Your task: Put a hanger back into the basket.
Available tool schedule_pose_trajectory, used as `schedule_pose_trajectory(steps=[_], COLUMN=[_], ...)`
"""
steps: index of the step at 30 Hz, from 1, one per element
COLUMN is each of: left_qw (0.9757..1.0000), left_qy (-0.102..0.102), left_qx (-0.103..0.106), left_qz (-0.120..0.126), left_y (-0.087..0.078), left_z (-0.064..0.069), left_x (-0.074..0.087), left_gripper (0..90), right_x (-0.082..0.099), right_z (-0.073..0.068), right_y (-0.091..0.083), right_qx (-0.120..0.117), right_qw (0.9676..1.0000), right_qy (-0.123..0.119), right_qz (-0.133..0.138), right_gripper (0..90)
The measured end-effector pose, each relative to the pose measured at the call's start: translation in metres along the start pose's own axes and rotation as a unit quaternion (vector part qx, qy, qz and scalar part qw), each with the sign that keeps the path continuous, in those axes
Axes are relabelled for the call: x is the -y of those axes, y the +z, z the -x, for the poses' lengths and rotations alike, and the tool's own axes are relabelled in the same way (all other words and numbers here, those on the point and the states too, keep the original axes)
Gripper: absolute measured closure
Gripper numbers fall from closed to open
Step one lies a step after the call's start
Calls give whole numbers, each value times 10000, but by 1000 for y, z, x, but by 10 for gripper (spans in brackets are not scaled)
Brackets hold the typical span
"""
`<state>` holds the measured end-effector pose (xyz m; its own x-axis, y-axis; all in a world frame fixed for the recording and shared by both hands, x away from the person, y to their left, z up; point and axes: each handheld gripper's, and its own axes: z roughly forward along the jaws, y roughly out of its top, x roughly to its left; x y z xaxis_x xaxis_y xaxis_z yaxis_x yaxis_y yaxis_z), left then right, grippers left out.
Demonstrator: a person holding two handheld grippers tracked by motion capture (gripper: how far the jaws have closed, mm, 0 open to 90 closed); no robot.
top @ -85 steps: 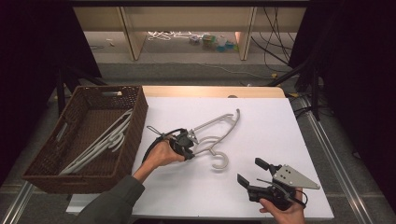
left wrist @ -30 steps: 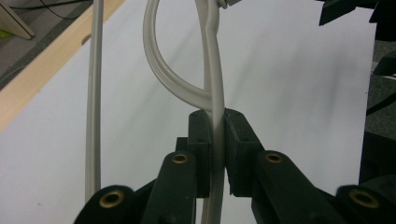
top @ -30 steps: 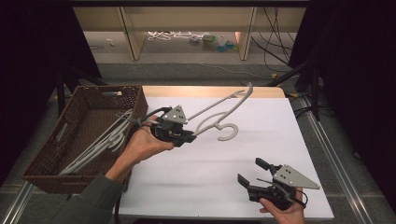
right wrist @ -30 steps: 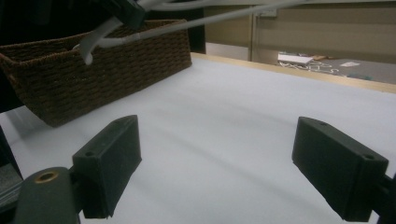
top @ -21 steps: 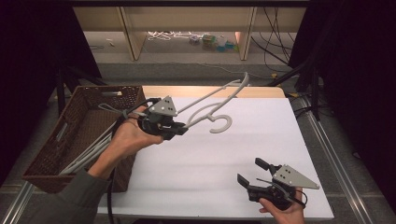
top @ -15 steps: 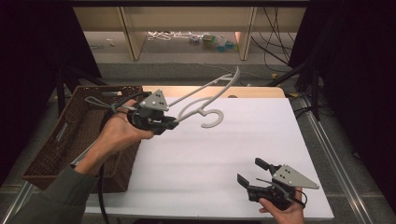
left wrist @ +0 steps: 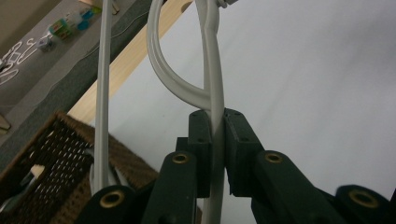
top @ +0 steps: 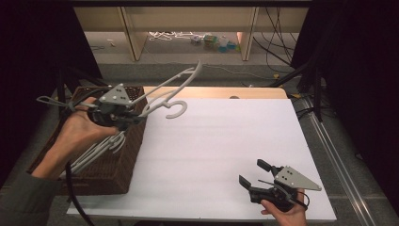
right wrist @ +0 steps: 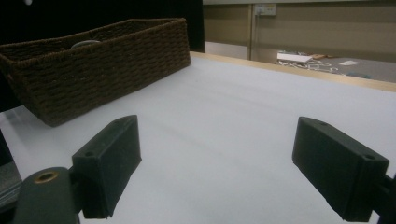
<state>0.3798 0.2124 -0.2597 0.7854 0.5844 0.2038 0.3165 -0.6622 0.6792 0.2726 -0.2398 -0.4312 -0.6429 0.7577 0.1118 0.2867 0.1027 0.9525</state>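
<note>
Grey plastic hanger [top: 170, 92] held in the air over the near corner of the wicker basket [top: 120, 162], hook end hanging out above the white table [top: 216, 141], clear of its surface. Clamped at its neck by the left gripper [top: 136, 114]: in the left gripper view, both black pads [left wrist: 238, 149] pressed tight on the hanger's [left wrist: 212, 100] thin stem, just below the curve of the hook. More grey hangers [top: 96, 151] lying inside the basket, below the left hand [top: 82, 127]. Right gripper [top: 254, 175] resting low at the table's near right corner, well apart from the hanger, jaws spread wide with nothing between them; basket [right wrist: 93, 65] seen beyond them across bare table.
</note>
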Motion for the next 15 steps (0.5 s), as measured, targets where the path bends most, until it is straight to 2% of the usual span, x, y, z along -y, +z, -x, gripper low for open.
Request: schedule_pose_trajectory(steps=[6, 7, 9, 13, 15], left_qw=[9997, 9995, 9993, 9984, 9983], left_qy=[-178, -298, -286, -427, -421], left_qx=[-163, -121, -226, -371, -383], left_qz=[-55, -41, -63, -63, -105], left_y=[-15, -18, -23, -29, -31], left_z=[-16, -17, -24, -32, -35], left_x=[29, 36, 46, 61, 67], left_gripper=[822, 822, 822, 822, 822], right_x=[1, 1, 1, 1, 0], right_z=[1, 1, 1, 0, 0], right_y=[1, 1, 2, 3, 3], right_qx=[-20, -23, -15, -3, 22], right_qw=[10000, 10000, 10000, 10000, 10000], right_qy=[-5, -14, -12, -7, -37], right_qz=[43, 52, 87, 95, 85], right_gripper=[160, 160, 160, 159, 158])
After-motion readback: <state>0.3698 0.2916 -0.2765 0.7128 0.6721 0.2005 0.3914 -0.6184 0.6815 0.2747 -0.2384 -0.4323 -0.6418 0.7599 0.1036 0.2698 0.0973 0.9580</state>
